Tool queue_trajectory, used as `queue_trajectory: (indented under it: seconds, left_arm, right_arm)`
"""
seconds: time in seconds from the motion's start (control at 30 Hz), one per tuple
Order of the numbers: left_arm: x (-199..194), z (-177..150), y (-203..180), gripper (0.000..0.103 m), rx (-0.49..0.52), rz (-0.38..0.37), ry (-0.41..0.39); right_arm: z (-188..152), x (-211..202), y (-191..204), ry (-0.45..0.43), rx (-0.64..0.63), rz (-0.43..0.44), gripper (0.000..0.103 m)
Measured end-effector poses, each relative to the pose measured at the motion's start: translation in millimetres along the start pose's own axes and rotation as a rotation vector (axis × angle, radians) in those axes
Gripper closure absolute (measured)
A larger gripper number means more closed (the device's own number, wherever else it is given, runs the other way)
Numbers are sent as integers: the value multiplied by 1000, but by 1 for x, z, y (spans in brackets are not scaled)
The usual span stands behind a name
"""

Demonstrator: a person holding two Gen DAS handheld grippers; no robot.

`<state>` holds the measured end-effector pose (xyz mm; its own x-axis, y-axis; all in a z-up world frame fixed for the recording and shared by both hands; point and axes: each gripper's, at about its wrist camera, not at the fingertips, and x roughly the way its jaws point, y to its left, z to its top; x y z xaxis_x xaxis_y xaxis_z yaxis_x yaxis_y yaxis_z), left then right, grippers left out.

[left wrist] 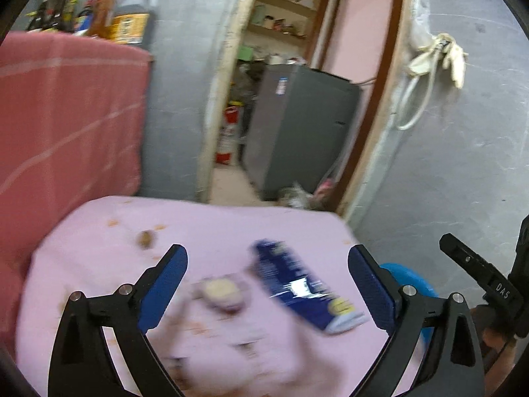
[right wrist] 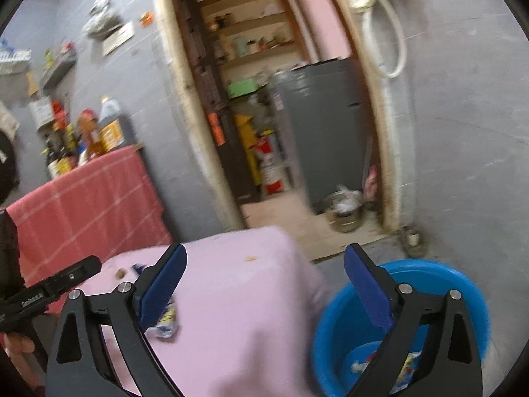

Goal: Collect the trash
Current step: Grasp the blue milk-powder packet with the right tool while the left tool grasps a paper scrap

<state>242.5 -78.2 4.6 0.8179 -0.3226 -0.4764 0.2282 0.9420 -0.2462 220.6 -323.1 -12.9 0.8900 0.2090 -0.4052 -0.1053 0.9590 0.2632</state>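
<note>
A blue snack wrapper (left wrist: pixel 302 286) lies on the pink-covered table (left wrist: pixel 205 228), with a small round tan piece of trash (left wrist: pixel 221 292) just left of it. My left gripper (left wrist: pixel 267 278) hovers open above both, nothing between its blue pads. In the right wrist view my right gripper (right wrist: pixel 264 281) is open and empty, straddling the table's right edge and a blue bucket (right wrist: pixel 456 284). Wrappers (right wrist: pixel 406 369) lie in the bucket's bottom. The blue wrapper (right wrist: pixel 165 322) peeks out behind the right gripper's left finger. Each gripper shows at the edge of the other's view.
Crumbs and a small brown scrap (left wrist: pixel 145 238) dot the table. A red cloth-covered stand (left wrist: pixel 66 115) with bottles (left wrist: pixel 129 16) is on the left. A doorway ahead holds a grey cabinet (left wrist: pixel 297 125) and a metal pot (right wrist: pixel 344 211) on the floor.
</note>
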Motion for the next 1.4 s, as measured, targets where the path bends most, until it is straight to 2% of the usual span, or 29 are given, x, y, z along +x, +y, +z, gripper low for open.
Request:
queue_trajectory:
  seconds: [0.13,0.33,0.4,0.53,0.63,0.7,0.77,0.87,0.93,1.0,1.07,1.17,1.23,1.33,1.4]
  left_arm:
    - [-8,-12,31,8,-26,51,32]
    - [-4,-24,62,8,-76,57,113]
    - [0,-24,66,8,-78,56,131]
    - [8,-28,64,8,-49,58,173]
    - [13,-32,62,9,-36,57,190]
    - [15,-34,62,9,-31,55,199]
    - [17,-35,60,10,-22,47,205]
    - [20,-35,56,15,-3,34,216]
    - [24,-33,54,22,10,20,228]
    - [30,-33,50,38,16,-4,257]
    - [36,-34,48,40,8,-23,282]
    - [40,-31,47,40,-12,-52,283]
    - [45,-27,47,44,-31,-66,290]
    - [58,-23,44,60,-52,-84,330]
    - [66,-23,40,74,-56,-86,371]
  right_arm:
    - [-9,30,25,89,-39,73,6]
    - [-23,71,53,248,-82,143,7]
    - [-26,80,57,308,-101,162,11]
    - [-31,93,63,407,-129,229,28]
    - [-35,102,71,461,-179,241,42]
    - [-37,105,76,481,-202,240,46]
    - [-38,107,80,495,-225,243,63]
    - [-40,111,85,514,-256,248,77]
    - [-40,113,88,519,-269,238,80]
    - [-39,112,85,519,-257,248,86]
    - [-37,112,81,516,-233,254,93]
    - [-36,112,79,501,-216,244,95]
    - [-35,110,80,481,-219,223,96]
    - [-32,108,78,451,-210,192,97]
    - [-28,107,72,432,-189,169,98]
